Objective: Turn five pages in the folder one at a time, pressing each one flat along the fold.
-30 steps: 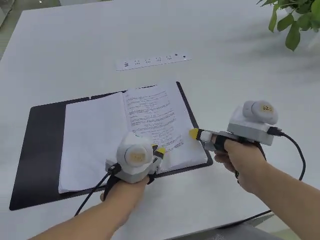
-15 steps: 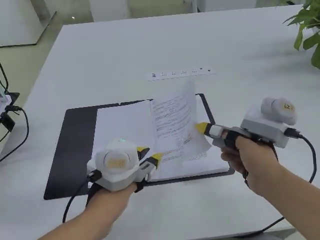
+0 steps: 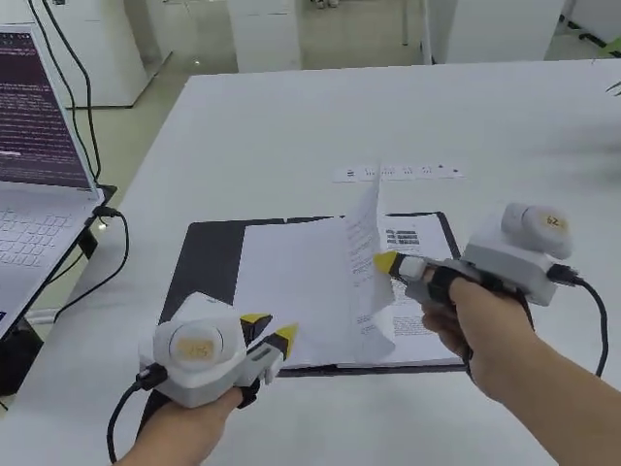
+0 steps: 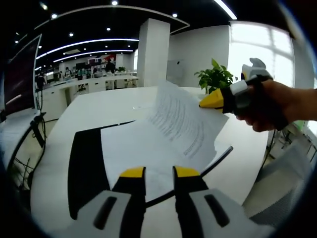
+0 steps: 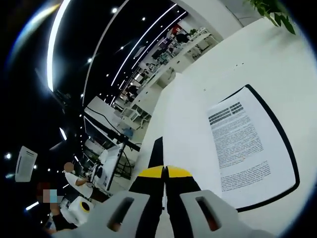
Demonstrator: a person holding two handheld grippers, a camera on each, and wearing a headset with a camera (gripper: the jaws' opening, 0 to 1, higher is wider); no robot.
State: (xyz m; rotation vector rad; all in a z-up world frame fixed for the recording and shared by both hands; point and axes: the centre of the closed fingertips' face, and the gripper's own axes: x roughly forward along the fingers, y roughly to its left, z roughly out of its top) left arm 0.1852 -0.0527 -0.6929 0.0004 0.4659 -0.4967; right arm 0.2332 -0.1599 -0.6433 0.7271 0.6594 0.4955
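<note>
Moved: page (image 3: 364, 248) risen upright.
My right tongs (image 3: 386, 262): clenching it.
My left tongs (image 3: 270, 327): released, folder's (image 3: 204, 254) near edge.
Surface: white desk (image 3: 291, 107).

One folder (image 3: 209, 257) with one raised page (image 3: 364, 257) lies on one table (image 3: 291, 116). There are two grippers: one left gripper (image 3: 270, 327) and one right gripper (image 3: 385, 262). Also here are one power strip (image 3: 398, 172), one laptop (image 3: 29, 184) and one plant (image 4: 215, 79).

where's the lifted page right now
In the head view the page stands upright over the middle of the folder, pinched by the right gripper.
</note>
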